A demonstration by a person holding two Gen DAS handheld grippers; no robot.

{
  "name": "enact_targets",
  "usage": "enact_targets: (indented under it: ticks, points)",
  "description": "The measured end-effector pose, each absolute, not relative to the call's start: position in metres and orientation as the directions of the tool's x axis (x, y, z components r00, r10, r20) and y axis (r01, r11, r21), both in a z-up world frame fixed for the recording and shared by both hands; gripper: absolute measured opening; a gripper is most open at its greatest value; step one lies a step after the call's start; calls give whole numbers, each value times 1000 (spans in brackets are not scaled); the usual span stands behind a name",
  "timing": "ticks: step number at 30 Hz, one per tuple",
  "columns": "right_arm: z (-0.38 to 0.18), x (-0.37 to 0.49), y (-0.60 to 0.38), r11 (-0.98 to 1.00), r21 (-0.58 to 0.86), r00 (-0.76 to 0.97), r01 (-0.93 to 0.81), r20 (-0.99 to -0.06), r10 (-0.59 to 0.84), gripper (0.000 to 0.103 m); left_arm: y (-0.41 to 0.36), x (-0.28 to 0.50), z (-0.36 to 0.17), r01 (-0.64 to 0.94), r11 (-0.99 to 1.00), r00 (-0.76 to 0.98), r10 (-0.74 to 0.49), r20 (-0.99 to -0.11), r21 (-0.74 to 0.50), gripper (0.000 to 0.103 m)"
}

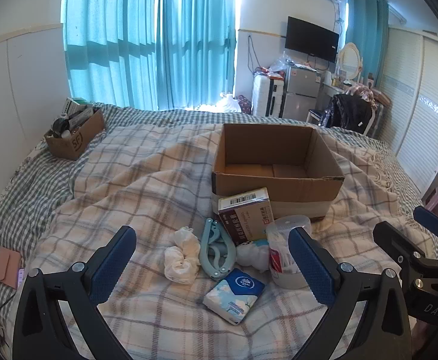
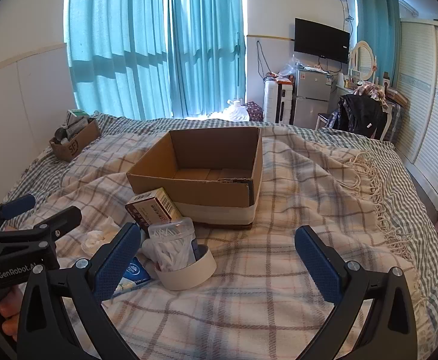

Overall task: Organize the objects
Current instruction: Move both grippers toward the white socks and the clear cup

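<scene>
Both hand-held grippers, left (image 1: 212, 258) and right (image 2: 219, 258), are hovering spread and empty over the bed (image 2: 324, 210), likely about to pick the first item for the box (image 1: 279, 180).

Brown cardboard box (image 1: 279, 180) on cream plaid blanket (image 1: 128, 195) — teal curtains (image 1: 146, 39) behind

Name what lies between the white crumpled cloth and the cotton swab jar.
Left wrist view: the teal folding hanger lies between the crumpled cloth and swab jar.

At nine o'clock the small box's (image 1: 74, 138) contents are too small to identify; the right gripper's (image 1: 429, 240) far finger is cut off at three o'clock.
</scene>
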State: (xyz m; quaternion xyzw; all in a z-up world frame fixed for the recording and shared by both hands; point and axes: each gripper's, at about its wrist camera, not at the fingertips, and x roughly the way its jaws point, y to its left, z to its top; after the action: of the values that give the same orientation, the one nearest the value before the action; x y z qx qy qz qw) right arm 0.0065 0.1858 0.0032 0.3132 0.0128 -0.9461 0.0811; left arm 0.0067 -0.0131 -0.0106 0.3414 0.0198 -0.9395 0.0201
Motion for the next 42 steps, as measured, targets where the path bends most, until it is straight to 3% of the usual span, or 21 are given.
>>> enact_targets:
  ticks: [36,42]
  points:
    - [-7,-2,173,-982,-4,-760,187,-634,-142,103,-34,-3,-18,42,-999,-747,-14,-665,-27,103]
    - [3,0,168,-973,35,-750,229,-631,-200,103,-42,-4,-20,32,-999,-735,-4,-678,-29,103]
